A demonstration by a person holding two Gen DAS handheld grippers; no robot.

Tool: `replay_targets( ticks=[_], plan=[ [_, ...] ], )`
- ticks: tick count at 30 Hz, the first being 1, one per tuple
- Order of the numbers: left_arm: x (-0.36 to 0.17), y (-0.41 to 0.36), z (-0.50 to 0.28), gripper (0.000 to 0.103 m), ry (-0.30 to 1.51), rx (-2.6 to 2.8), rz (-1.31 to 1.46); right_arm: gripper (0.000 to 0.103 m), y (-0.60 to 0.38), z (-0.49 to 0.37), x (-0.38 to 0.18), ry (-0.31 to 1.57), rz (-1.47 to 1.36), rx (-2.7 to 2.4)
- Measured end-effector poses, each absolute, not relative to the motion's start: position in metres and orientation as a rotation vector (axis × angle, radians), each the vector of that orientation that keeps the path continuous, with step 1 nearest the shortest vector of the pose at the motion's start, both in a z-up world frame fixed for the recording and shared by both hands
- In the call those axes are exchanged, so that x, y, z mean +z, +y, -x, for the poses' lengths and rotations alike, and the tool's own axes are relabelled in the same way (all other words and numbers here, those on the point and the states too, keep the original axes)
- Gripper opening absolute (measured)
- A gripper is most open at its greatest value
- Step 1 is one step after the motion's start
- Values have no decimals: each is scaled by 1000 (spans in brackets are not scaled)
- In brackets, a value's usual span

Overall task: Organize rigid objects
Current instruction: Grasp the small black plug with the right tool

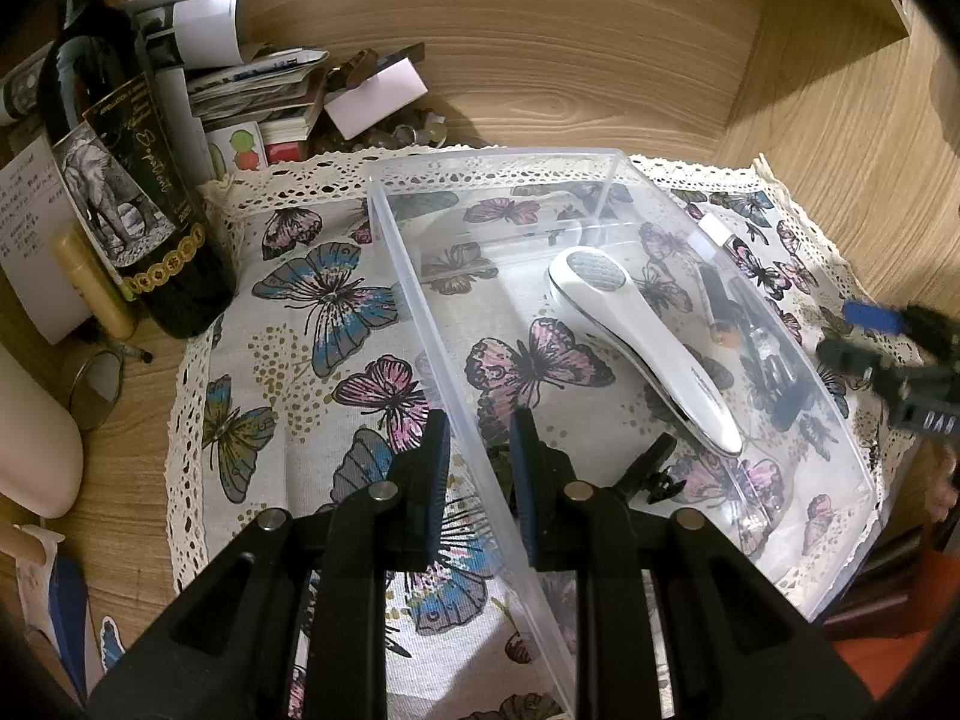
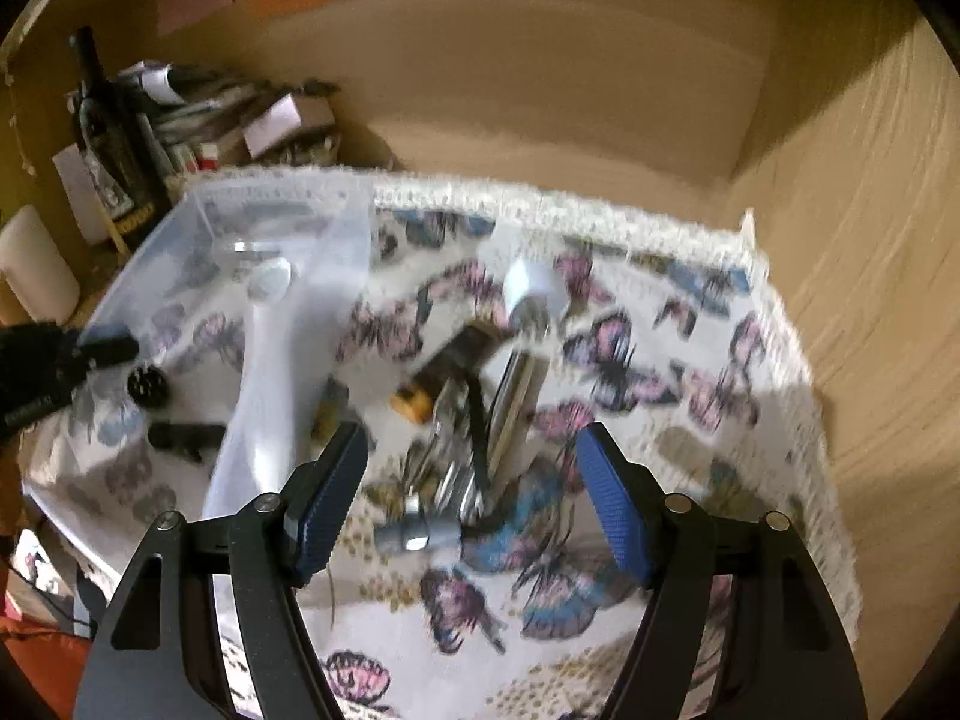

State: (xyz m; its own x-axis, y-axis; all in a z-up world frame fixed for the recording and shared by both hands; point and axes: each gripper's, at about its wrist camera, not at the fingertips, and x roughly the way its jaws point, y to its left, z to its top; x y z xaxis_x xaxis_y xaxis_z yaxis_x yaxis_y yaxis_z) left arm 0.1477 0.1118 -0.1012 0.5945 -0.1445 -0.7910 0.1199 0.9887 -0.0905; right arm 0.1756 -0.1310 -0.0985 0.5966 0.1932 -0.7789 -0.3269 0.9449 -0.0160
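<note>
Gripping the near left wall of a clear rectangular plastic bin (image 1: 420, 324), the left gripper (image 1: 480, 456) has its two blue-padded fingers closed on that thin wall, one pad outside the bin and one inside. The bin sits on a cream butterfly-print cloth with a lace edge (image 1: 312, 312), spread over a wooden desk surface (image 1: 540, 60).

Inside the bin, toward its right wall, lies a white handheld device with a round mesh head and a long handle (image 1: 636, 336), its head pointing to the bin's far end. Near the bin's front inside edge lies a small black clip-shaped part (image 1: 654, 468).

Outside the bin's right wall, on the cloth, lies a loose pile of small rigid items (image 2: 462, 420): metal tools, a dark strap-like piece, an orange-capped piece and a white-capped silver tube; blur hides finer detail. The right gripper (image 2: 474, 492) hovers just over the near end of this pile, its blue pads well apart and nothing between them.

To the left of the bin, off the cloth, stands a dark wine bottle with an elephant label (image 1: 120, 180). Behind the bottle sits a heap of papers and small boxes (image 1: 258, 84).
</note>
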Motion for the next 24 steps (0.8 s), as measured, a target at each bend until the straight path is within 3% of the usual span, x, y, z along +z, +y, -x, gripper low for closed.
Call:
replay_targets(
  ticks=[8, 11, 13, 17, 24],
  plan=[
    [-101, 110, -148, 21, 921, -152, 16, 67, -131, -163, -133, 989, 105, 315],
    [-101, 109, -148, 21, 919, -151, 14, 59, -131, -162, -142, 1025, 85, 333],
    [-101, 109, -148, 21, 919, -151, 13, 48, -131, -163, -147, 1046, 79, 338],
    [-102, 109, -148, 21, 920, -152, 14, 40, -129, -164, -147, 1026, 82, 323],
    [-101, 109, -148, 21, 921, -151, 11, 39, -127, -170, -147, 1002, 110, 299]
  ],
)
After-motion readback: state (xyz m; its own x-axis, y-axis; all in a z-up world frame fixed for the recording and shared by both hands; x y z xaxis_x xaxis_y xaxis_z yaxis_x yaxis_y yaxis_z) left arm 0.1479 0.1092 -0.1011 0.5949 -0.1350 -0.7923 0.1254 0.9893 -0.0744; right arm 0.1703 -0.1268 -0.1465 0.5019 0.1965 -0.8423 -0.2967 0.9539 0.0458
